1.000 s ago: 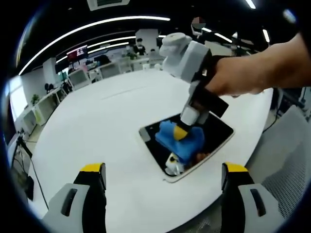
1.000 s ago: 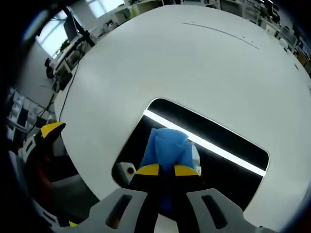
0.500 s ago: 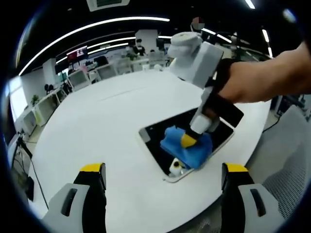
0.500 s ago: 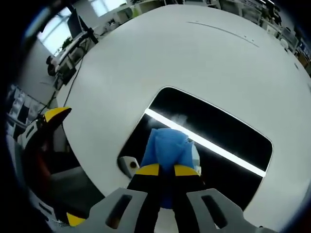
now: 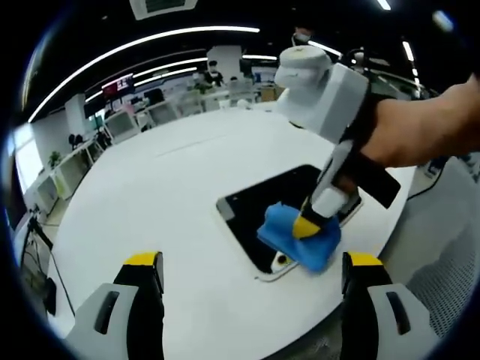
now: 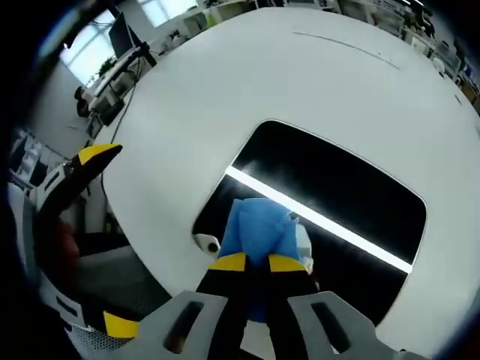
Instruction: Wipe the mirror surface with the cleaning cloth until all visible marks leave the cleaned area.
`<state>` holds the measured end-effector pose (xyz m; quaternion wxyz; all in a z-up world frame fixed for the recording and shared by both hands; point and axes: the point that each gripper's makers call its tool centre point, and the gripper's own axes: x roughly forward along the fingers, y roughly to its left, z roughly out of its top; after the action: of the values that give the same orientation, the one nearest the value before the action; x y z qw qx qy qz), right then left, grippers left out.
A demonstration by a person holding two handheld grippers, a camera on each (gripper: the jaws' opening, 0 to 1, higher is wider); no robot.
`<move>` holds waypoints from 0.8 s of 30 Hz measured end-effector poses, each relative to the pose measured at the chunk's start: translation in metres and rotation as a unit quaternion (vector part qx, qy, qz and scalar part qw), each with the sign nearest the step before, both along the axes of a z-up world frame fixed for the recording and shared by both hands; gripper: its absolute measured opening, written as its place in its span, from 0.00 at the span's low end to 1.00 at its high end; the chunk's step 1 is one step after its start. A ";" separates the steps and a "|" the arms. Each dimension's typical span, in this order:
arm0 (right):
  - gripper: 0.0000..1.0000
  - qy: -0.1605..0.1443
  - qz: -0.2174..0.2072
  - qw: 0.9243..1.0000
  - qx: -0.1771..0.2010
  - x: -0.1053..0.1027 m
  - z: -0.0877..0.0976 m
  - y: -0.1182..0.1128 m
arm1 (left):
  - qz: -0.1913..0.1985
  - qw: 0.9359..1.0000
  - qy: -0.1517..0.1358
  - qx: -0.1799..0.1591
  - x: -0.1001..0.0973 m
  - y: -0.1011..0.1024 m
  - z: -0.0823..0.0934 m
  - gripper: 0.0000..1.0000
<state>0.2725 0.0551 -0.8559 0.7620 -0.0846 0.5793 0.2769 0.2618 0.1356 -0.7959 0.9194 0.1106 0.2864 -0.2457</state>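
- We see the mirror (image 5: pixel 281 206) lying flat on the round white table (image 5: pixel 150 195), close to the table's near edge; its dark glass reflects a bright ceiling light strip (image 6: pixel 315 219).
- Our right gripper (image 6: pixel 256 262) has its jaws clamped together on the blue cloth (image 6: pixel 259 229), pressing it onto the mirror's near corner.
- In the left gripper view, the cloth (image 5: pixel 300 234) overlaps the mirror's edge towards the table rim.
- Our left gripper (image 5: pixel 251 262) hovers short of the mirror, its jaws wide apart and holding nothing.
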 end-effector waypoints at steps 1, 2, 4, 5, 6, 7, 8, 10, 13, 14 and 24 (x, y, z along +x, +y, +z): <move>0.03 0.001 0.000 1.000 0.000 -0.001 0.000 0.000 | 0.004 1.000 0.000 -0.004 0.001 0.001 0.001 0.99; 0.03 0.000 0.001 1.000 0.000 -0.001 -0.001 0.000 | 0.006 1.000 0.001 -0.005 0.001 0.001 0.000 0.99; 0.03 -0.002 0.002 1.000 0.000 -0.001 -0.001 0.000 | 0.005 1.000 0.001 -0.004 0.001 0.001 0.000 0.99; 0.03 -0.003 0.002 1.000 -0.001 -0.002 -0.001 0.000 | 0.005 1.000 0.002 -0.004 0.001 0.001 0.000 0.99; 0.03 -0.002 0.003 1.000 -0.001 -0.003 -0.001 0.000 | 0.005 1.000 0.001 -0.003 0.001 0.001 0.000 0.99; 0.03 -0.001 0.004 1.000 -0.001 -0.004 -0.001 0.000 | 0.006 1.000 0.001 -0.002 0.001 0.001 -0.001 0.99; 0.03 0.001 0.005 1.000 -0.001 -0.006 -0.001 0.001 | 0.007 1.000 0.001 -0.003 0.001 0.001 -0.001 0.99; 0.03 0.001 0.012 1.000 -0.002 -0.010 -0.001 0.002 | 0.008 1.000 0.003 -0.002 0.001 0.001 -0.001 0.99; 0.03 0.000 0.014 1.000 0.000 -0.010 -0.001 0.001 | 0.006 1.000 0.006 -0.007 0.000 0.000 -0.001 0.99; 0.03 0.001 0.012 1.000 0.001 -0.010 -0.001 0.001 | 0.005 1.000 0.004 -0.008 0.000 -0.001 0.000 0.99; 0.03 -0.002 0.017 1.000 0.003 -0.012 -0.001 0.003 | 0.006 1.000 0.005 -0.007 -0.001 0.000 0.000 0.99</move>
<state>0.2604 0.0578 -0.8570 0.7590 -0.0925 0.5750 0.2913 0.2609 0.1359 -0.7960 0.9204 0.1016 0.2896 -0.2423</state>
